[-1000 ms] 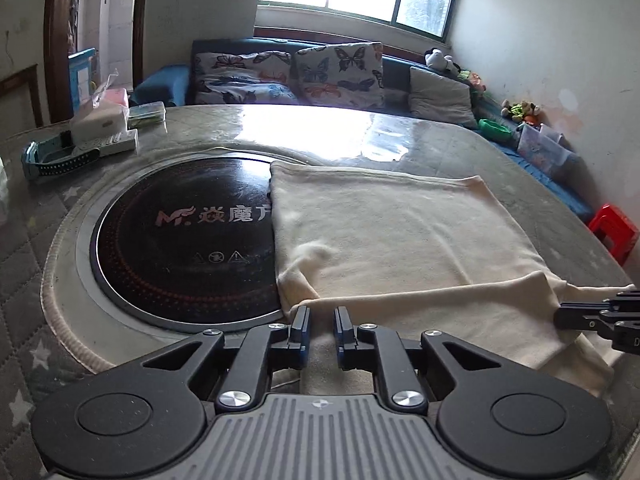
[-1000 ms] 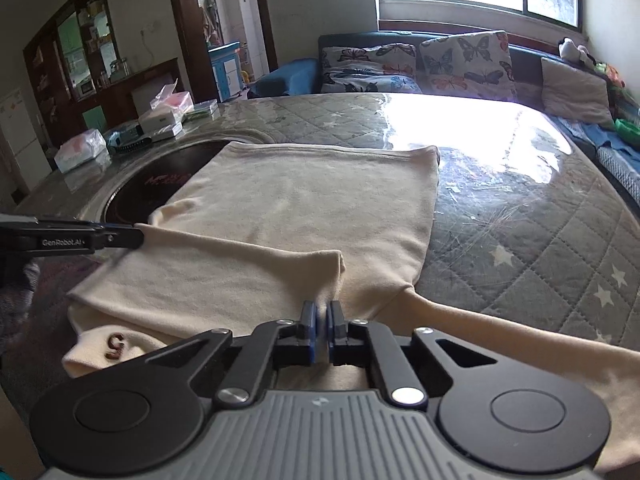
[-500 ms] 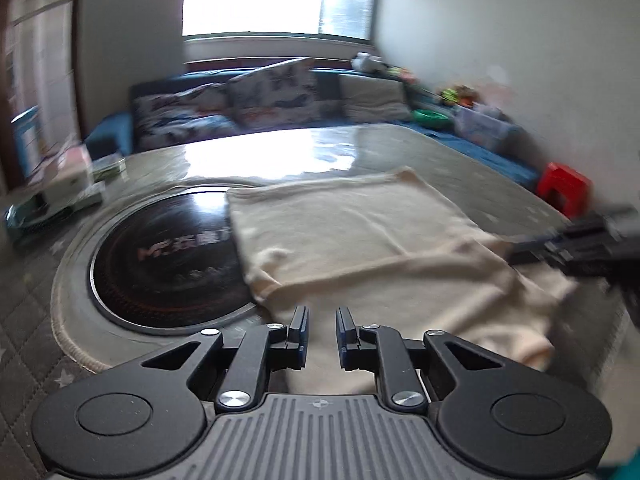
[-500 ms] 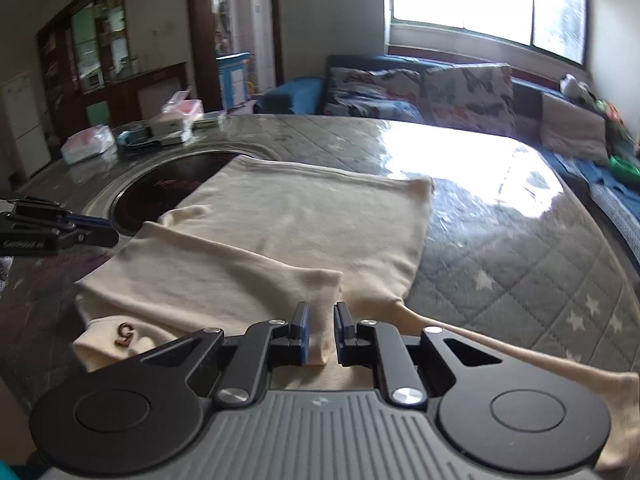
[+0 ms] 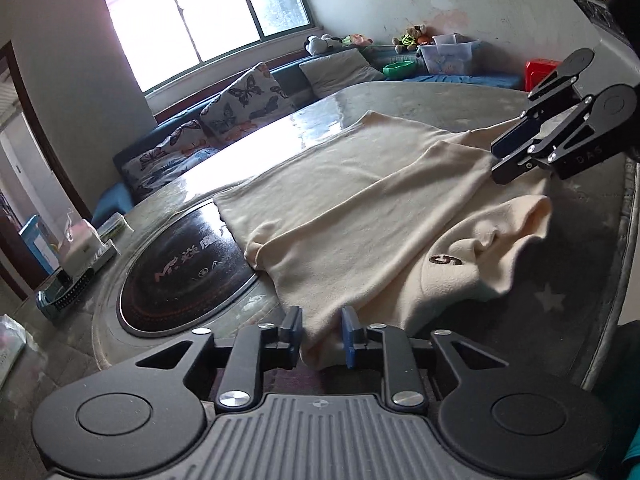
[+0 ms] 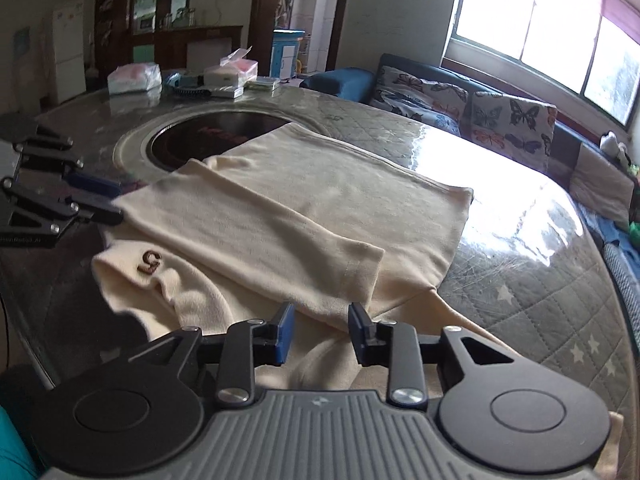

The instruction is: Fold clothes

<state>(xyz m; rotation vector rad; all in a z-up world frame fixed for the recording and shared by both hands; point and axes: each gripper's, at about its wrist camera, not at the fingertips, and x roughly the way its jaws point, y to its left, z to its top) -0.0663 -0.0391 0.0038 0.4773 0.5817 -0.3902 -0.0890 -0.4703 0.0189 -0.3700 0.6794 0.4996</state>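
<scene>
Round dining table (image 5: 592, 220), quilted grey cover with star pattern under a glossy clear sheet, fills the room's middle; set into it is a black circular cooktop (image 5: 188, 276) with printed lettering. Behind: blue sofa (image 6: 340, 80) carrying butterfly-print cushions (image 6: 512, 120), bright window (image 5: 200, 12), toys and a clear storage bin (image 5: 448, 54) along the far wall, red stool (image 5: 540, 72). Far table edge: tissue box (image 6: 236, 72), plastic-wrapped packet (image 6: 134, 78), assorted small boxes. Item of work: cream garment (image 5: 360, 208), spread flat on the table, one edge overlapping the cooktop, a sleeve folded across the body, a brown "5" emblem (image 5: 444, 260) near the crumpled collar end. Left gripper (image 5: 320, 334): blue-padded jaws a little apart in the wrist view, closing, with a bunched fold of the garment's near edge between them; whether the pads press it cannot be told. Right gripper (image 6: 320, 330): jaws opening, spread apart over the sleeve's cuff edge, cloth lying between but not pressed by the pads. Each gripper appears in the other's view at the garment's opposite side.
</scene>
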